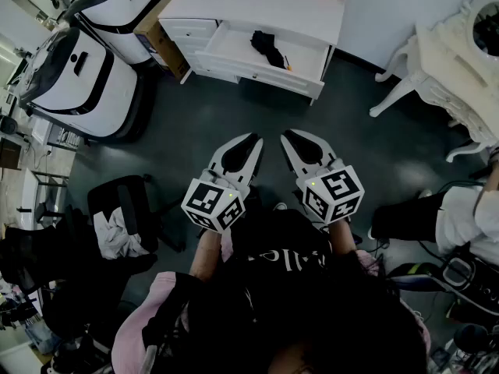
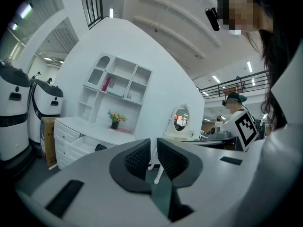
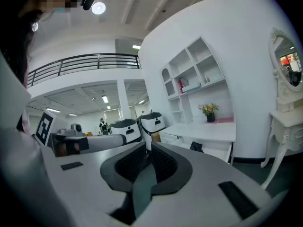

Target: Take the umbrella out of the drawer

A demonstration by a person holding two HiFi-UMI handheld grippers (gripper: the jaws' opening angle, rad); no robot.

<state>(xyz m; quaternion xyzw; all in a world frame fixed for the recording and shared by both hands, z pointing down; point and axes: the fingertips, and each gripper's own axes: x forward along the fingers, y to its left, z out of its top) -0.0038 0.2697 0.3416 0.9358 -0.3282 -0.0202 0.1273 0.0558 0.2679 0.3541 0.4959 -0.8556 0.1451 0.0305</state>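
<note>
A folded black umbrella lies in the open drawer of a white desk at the far side of the room. It shows as a dark lump in the left gripper view and as the umbrella in the right gripper view. My left gripper and right gripper are held side by side over the dark floor, well short of the drawer. Both point toward the desk. Each has its jaws shut with nothing between them, as the left gripper and right gripper show close up.
Two white robot bodies and a cardboard box stand left of the desk. An ornate white dressing table is at the right, with a seated person below it. A black chair with cloth sits at my left.
</note>
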